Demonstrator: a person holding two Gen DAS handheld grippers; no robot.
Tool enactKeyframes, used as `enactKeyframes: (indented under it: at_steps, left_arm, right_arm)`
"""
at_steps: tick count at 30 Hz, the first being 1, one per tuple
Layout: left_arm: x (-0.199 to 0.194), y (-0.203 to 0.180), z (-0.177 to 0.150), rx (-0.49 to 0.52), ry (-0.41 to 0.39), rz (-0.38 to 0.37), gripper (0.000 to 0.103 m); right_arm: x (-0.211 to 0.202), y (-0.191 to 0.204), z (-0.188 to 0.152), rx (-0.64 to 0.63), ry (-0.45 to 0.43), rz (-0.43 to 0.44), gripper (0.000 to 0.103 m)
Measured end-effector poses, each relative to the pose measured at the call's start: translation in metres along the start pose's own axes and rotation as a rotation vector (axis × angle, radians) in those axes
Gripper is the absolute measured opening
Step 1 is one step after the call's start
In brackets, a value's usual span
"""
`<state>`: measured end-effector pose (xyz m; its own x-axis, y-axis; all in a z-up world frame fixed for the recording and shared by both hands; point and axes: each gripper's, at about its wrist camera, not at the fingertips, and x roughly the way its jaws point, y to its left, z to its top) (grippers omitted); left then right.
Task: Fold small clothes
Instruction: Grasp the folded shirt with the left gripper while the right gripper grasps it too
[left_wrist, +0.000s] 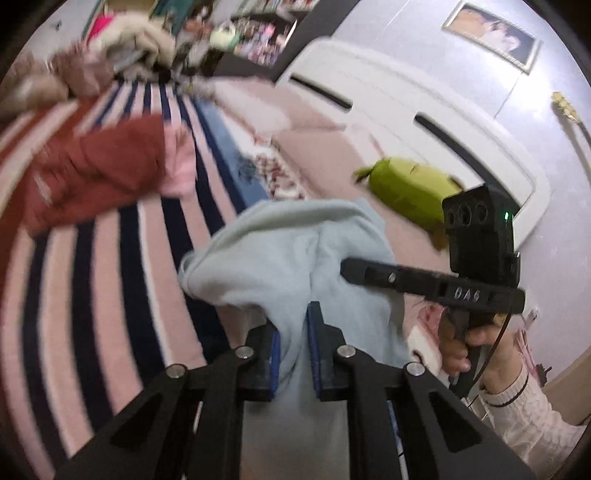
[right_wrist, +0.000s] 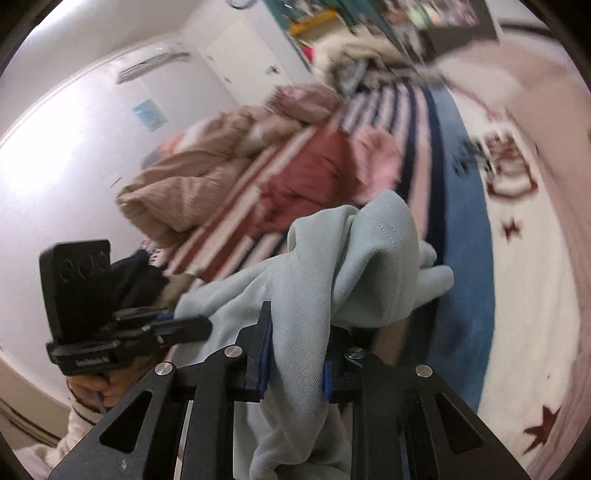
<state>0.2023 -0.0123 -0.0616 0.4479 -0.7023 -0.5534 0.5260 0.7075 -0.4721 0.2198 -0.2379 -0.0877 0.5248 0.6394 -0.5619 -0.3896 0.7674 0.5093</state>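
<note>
Both tongs, left (left_wrist: 293, 350) and right (right_wrist: 295, 354), are clamped on the pale blue garment (left_wrist: 295, 251), apparently lifted off the striped bedspread (left_wrist: 110, 266) so it can hang out before folding; blur hides which edges they hold

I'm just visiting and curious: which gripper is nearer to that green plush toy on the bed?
Right. In the left wrist view the right gripper sits just below the green plush toy; the left gripper, clamping the light blue garment, is farther.

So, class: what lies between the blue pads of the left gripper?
A fold of the pale blue fleece garment is pinched between the left gripper's pads, seen in the left wrist view.
</note>
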Motion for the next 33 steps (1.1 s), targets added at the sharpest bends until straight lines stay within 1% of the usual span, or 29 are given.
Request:
enactKeyframes:
  at_steps: [2, 5, 6, 8, 9, 10, 12, 13, 14, 15, 17, 21, 24, 26, 27, 29, 30, 31, 33]
  left_arm:
    - [-0.037, -0.010, 0.003, 0.026, -0.059, 0.020, 0.010]
    - [-0.088, -0.021, 0.006, 0.052, -0.119, 0.051, 0.010]
    - [-0.107, -0.024, 0.006, 0.063, -0.136, 0.069, 0.010]
    - [-0.153, -0.027, 0.008, 0.079, -0.173, 0.112, 0.010]
    - [-0.167, -0.027, 0.009, 0.078, -0.182, 0.124, 0.010]
    - [-0.194, -0.028, 0.010, 0.080, -0.197, 0.149, 0.010]
    - [-0.235, -0.029, 0.008, 0.093, -0.222, 0.191, 0.010]
    - [-0.255, -0.029, 0.007, 0.100, -0.232, 0.217, 0.010]
    - [-0.268, -0.029, 0.008, 0.103, -0.238, 0.237, 0.010]
    - [-0.292, -0.027, 0.007, 0.104, -0.251, 0.276, 0.010]
    - [-0.328, -0.020, 0.004, 0.082, -0.267, 0.329, 0.010]
    - [-0.386, 0.003, -0.006, 0.040, -0.303, 0.401, 0.010]
    - [-0.412, 0.028, -0.015, 0.009, -0.313, 0.427, 0.011]
    - [-0.425, 0.064, -0.020, -0.060, -0.312, 0.439, 0.011]
    - [-0.423, 0.077, -0.021, -0.084, -0.305, 0.443, 0.012]
    - [-0.413, 0.131, -0.028, -0.183, -0.262, 0.478, 0.013]
    - [-0.407, 0.147, -0.031, -0.210, -0.243, 0.482, 0.013]
    - [-0.396, 0.177, -0.035, -0.249, -0.209, 0.496, 0.014]
    - [-0.383, 0.210, -0.045, -0.287, -0.179, 0.516, 0.017]
  right_arm:
    - [-0.013, 0.026, 0.005, -0.013, -0.034, 0.039, 0.015]
    - [-0.026, 0.081, 0.014, -0.078, -0.074, 0.085, 0.015]
    - [-0.027, 0.093, 0.015, -0.092, -0.078, 0.093, 0.015]
    - [-0.027, 0.133, 0.023, -0.128, -0.090, 0.133, 0.015]
    - [-0.025, 0.146, 0.025, -0.141, -0.092, 0.144, 0.015]
    - [-0.023, 0.166, 0.027, -0.160, -0.096, 0.163, 0.015]
    - [-0.020, 0.196, 0.031, -0.186, -0.102, 0.201, 0.015]
    - [-0.015, 0.219, 0.034, -0.205, -0.105, 0.228, 0.015]
    - [-0.011, 0.229, 0.035, -0.214, -0.105, 0.242, 0.015]
    - [-0.006, 0.245, 0.037, -0.225, -0.102, 0.264, 0.015]
    - [0.008, 0.280, 0.042, -0.243, -0.085, 0.314, 0.015]
    - [0.030, 0.330, 0.045, -0.294, -0.065, 0.365, 0.015]
    - [0.058, 0.357, 0.049, -0.315, -0.029, 0.391, 0.015]
    - [0.095, 0.369, 0.054, -0.296, 0.029, 0.394, 0.015]
    - [0.107, 0.374, 0.053, -0.292, 0.050, 0.387, 0.015]
    - [0.147, 0.376, 0.051, -0.294, 0.113, 0.340, 0.015]
    - [0.170, 0.372, 0.049, -0.282, 0.151, 0.316, 0.015]
    - [0.194, 0.367, 0.047, -0.264, 0.192, 0.298, 0.015]
    - [0.223, 0.361, 0.043, -0.236, 0.231, 0.284, 0.015]
